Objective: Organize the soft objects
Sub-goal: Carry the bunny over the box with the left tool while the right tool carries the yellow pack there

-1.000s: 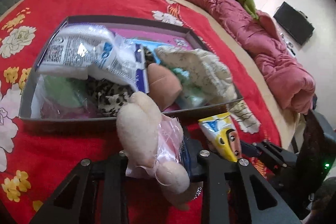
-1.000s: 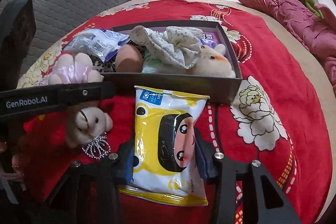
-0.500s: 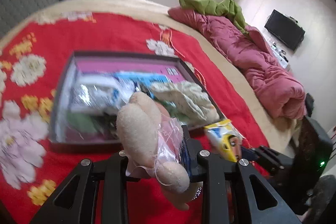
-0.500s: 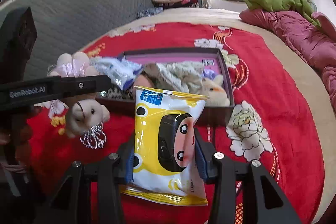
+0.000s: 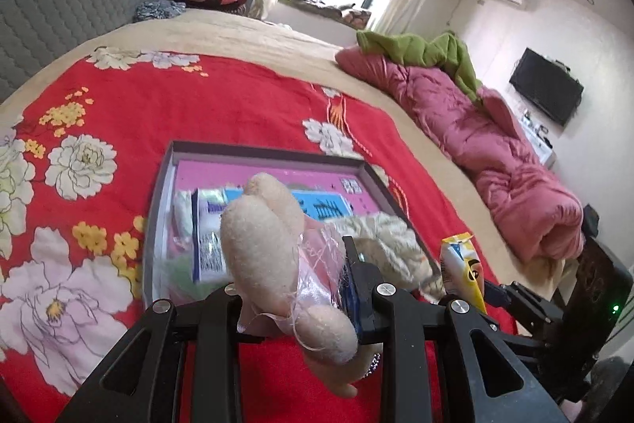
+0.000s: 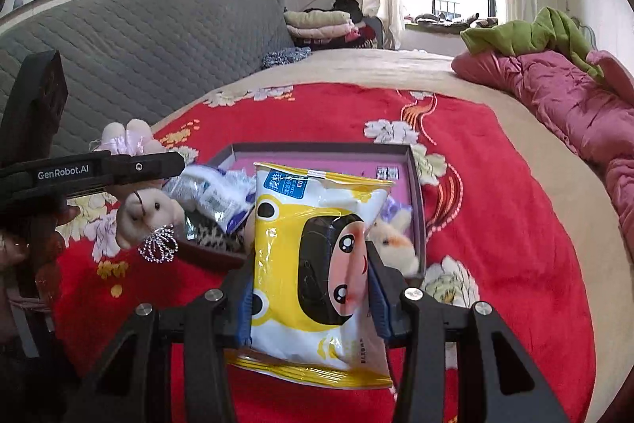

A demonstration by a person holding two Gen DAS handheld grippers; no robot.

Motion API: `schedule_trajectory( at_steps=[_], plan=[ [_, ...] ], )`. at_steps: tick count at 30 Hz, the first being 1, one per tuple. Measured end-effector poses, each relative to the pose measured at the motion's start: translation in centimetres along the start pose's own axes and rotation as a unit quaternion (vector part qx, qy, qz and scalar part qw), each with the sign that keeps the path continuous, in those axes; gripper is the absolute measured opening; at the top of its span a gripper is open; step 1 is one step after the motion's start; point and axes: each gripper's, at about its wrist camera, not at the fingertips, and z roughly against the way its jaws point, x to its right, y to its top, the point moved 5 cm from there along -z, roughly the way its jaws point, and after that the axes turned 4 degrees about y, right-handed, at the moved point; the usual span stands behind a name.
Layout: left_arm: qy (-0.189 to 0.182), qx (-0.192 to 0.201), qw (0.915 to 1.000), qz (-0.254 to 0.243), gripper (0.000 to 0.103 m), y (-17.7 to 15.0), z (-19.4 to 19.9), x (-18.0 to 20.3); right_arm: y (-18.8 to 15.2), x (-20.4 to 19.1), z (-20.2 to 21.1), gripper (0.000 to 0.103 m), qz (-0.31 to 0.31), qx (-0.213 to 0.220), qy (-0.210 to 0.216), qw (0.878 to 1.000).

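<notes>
My left gripper (image 5: pixel 293 276) is shut on a cream plush bunny in a pink dress (image 5: pixel 265 244), held above the bed; the bunny also shows in the right wrist view (image 6: pixel 146 213), hanging head down with a small silver crown. My right gripper (image 6: pixel 313 284) is shut on a yellow cartoon wipes pack (image 6: pixel 317 264), also seen edge-on in the left wrist view (image 5: pixel 461 260). Below both lies a dark shallow box (image 5: pixel 269 149) with a pink floor, holding plastic packets (image 5: pixel 208 224), a cream cloth (image 5: pixel 388 236), a leopard-print item (image 6: pixel 214 234) and a small plush (image 6: pixel 392 240).
The box sits on a red floral bedspread (image 5: pixel 158 106). A pink quilt (image 5: pixel 495 161) and green cloth (image 5: pixel 420 50) lie along the right side. A grey padded headboard (image 6: pixel 158 42) and folded clothes (image 6: pixel 321 22) stand at the back.
Both grippers have risen and pulled back from the box with their loads, so the box looks smaller and farther. The bunny and wipes pack stay gripped.
</notes>
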Motion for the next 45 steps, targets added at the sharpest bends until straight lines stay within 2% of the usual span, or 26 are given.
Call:
schedule_trajectory(
  at_steps=[15, 27, 45],
  plan=[
    [0.015, 0.03, 0.9994, -0.006, 0.029, 1.6, -1.6, -0.3, 2.7, 0.8, -1.4, 0.047, 0.018, 0.026, 0.002, 0.999],
    [0.031, 0.024, 0.999, -0.023, 0.029, 2.1, -4.1, -0.1, 4.8, 1.9, -2.7, 0.047, 0.022, 0.044, -0.001, 0.999],
    [0.047, -0.008, 0.9988, -0.013, 0.029, 1.9, -6.4, -1.5, 4.9, 2.2, -4.9, 0.047, 0.026, 0.03, 0.0, 0.999]
  ],
)
